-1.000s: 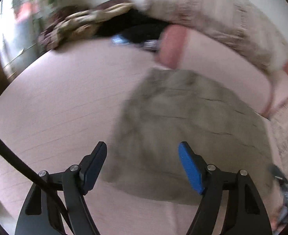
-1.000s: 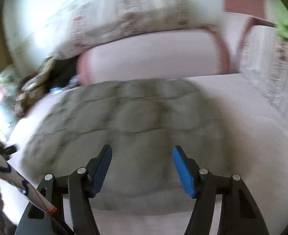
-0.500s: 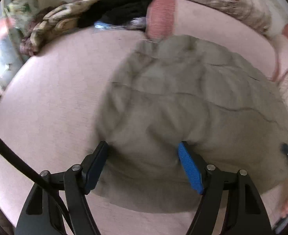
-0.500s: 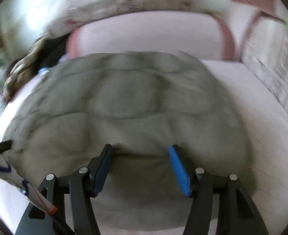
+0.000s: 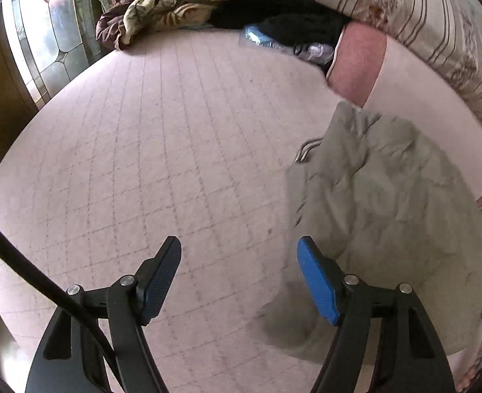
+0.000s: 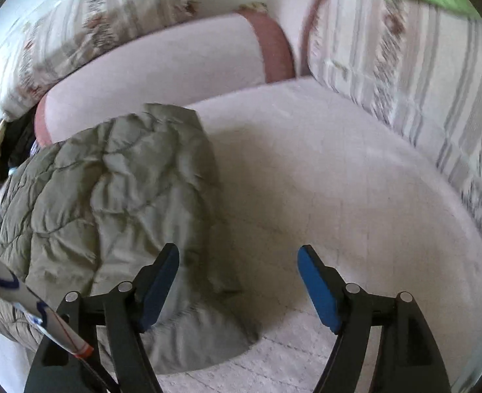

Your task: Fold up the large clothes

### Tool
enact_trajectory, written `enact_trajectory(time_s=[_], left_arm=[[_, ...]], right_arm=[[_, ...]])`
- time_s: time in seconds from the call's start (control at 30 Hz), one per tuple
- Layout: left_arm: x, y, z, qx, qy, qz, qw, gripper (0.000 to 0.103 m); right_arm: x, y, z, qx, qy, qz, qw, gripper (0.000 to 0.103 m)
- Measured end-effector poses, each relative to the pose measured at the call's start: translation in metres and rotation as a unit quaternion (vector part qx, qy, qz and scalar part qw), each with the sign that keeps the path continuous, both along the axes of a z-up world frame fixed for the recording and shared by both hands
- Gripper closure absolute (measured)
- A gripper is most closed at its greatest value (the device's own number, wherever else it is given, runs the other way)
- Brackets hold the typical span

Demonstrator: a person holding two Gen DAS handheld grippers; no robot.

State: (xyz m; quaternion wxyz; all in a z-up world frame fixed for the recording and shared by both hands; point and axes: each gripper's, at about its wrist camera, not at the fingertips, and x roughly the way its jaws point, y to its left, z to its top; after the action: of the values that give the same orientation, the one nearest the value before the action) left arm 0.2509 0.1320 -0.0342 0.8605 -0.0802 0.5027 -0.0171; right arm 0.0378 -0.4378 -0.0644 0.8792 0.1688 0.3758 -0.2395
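Matt quilted cloth jacket (image 6: 116,196) (creased)

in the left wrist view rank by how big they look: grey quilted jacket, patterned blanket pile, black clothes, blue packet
1. grey quilted jacket, though it lies nearest the camera, which inflates it
2. patterned blanket pile
3. black clothes, close to the blanket pile in apparent size, so that order is unsure
4. blue packet
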Motion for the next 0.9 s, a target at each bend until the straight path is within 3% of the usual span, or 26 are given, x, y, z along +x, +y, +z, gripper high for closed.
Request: enact_trajectory(time_s=[0.2, 0.4, 0.57, 0.7, 0.9], left_arm=[[0.015, -0.030, -0.005, -0.001, 0.009, -0.026, 0.9996, 0.030], [0.023, -0.081, -0.010, 0.048, -0.020, -0.055, 0.9971, 0.030], [0.030, -0.111, -0.013, 0.100, -0.043, -0.081, 0.9907, 0.030], [0.037, -0.114, -0.017, 0.119, -0.050, -0.084, 0.9881, 0.029], [0.038, -0.102, -0.016, 0.110, -0.048, -0.090, 0.9887, 0.027]], right_arm=[[0.030, 0.034, 0.013, -0.017, -0.009, 0.036, 0.999, 0.023], [0.078, 0.106, 0.026, -0.042, -0.034, 0.116, 0.992, 0.023], [0.129, 0.152, 0.018, -0.064, -0.021, 0.168, 0.983, 0.023], [0.148, 0.139, 0.003, -0.061, -0.007, 0.153, 0.986, 0.020], [0.126, 0.081, -0.006, -0.041, 0.005, 0.103, 0.994, 0.014]])
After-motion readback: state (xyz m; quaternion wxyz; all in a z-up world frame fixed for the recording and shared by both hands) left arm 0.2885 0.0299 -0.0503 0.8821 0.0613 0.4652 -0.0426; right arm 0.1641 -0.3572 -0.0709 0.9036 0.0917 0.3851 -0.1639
